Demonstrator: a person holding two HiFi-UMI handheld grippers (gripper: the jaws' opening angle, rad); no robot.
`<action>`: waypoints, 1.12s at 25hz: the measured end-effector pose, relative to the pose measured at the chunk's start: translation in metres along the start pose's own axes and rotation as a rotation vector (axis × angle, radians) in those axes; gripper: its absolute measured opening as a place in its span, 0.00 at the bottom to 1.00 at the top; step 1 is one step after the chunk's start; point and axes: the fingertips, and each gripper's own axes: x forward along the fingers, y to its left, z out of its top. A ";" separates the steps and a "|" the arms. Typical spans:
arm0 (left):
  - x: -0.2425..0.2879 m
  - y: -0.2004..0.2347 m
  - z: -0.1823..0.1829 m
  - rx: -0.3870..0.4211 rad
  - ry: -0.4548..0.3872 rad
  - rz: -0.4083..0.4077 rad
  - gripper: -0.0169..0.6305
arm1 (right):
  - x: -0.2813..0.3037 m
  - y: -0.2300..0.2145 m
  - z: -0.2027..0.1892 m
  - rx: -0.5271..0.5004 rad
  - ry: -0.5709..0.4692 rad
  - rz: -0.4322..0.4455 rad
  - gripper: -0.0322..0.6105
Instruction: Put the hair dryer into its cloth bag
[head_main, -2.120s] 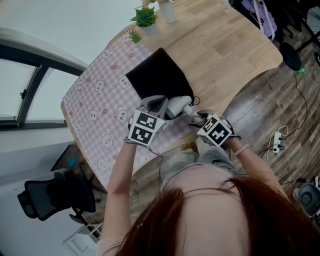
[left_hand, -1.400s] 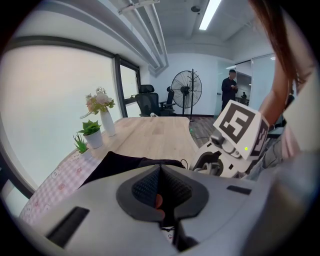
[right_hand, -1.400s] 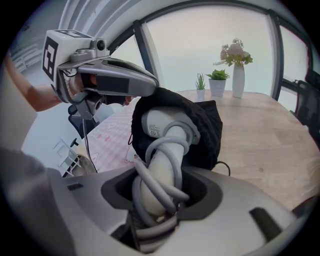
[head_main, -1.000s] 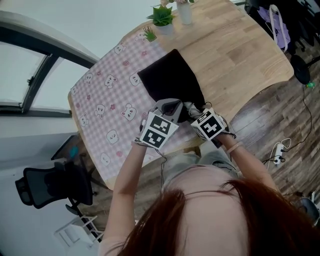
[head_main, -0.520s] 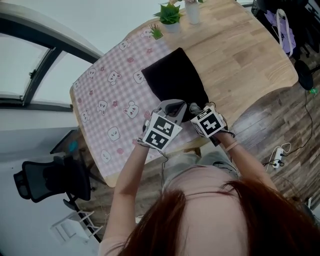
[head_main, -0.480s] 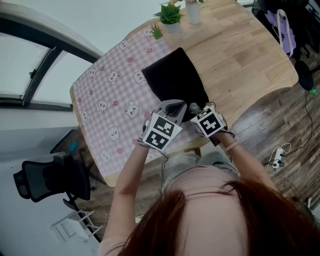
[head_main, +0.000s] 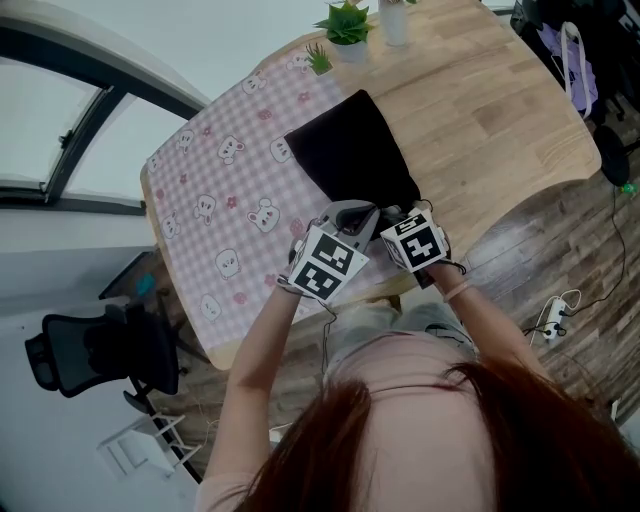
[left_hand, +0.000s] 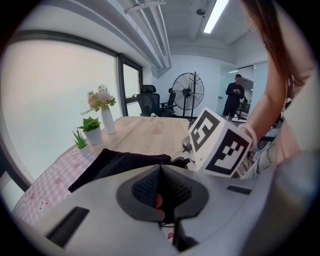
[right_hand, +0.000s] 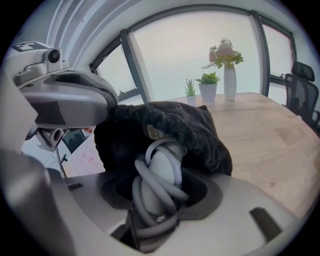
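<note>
Pale wooden table (head_main: 480, 100), with a pink checked cloth (head_main: 215, 215) printed with bears over its 9 o'clock side. Two potted plants (head_main: 345, 22) and a white vase (head_main: 395, 20) stand at its 12 o'clock edge. The black cloth bag (head_main: 350, 160) lies where the cloth meets bare wood, its mouth towards 6 o'clock, where both grippers meet it side by side.

The left gripper (left_hand: 161, 192) has its jaws pressed fully together. It appears to pinch the bag's rim at the mouth's 10 o'clock side, though the fabric between the pads is hard to make out.

The right gripper (right_hand: 160, 195) clamps the pale hair dryer (right_hand: 162, 170) by its handle, which is wound with grey cord (right_hand: 142, 195). The dryer's far end sits inside the raised, open mouth, at 12 o'clock from the jaws.
</note>
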 end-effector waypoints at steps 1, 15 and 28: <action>0.000 -0.001 0.000 0.001 0.001 -0.003 0.05 | 0.000 -0.001 0.002 0.004 -0.011 -0.002 0.37; 0.007 -0.001 -0.008 -0.008 0.033 -0.016 0.05 | 0.015 -0.010 0.016 0.034 -0.073 -0.012 0.37; 0.016 0.000 -0.021 -0.024 0.074 -0.036 0.05 | 0.031 -0.021 0.023 0.030 -0.079 -0.009 0.38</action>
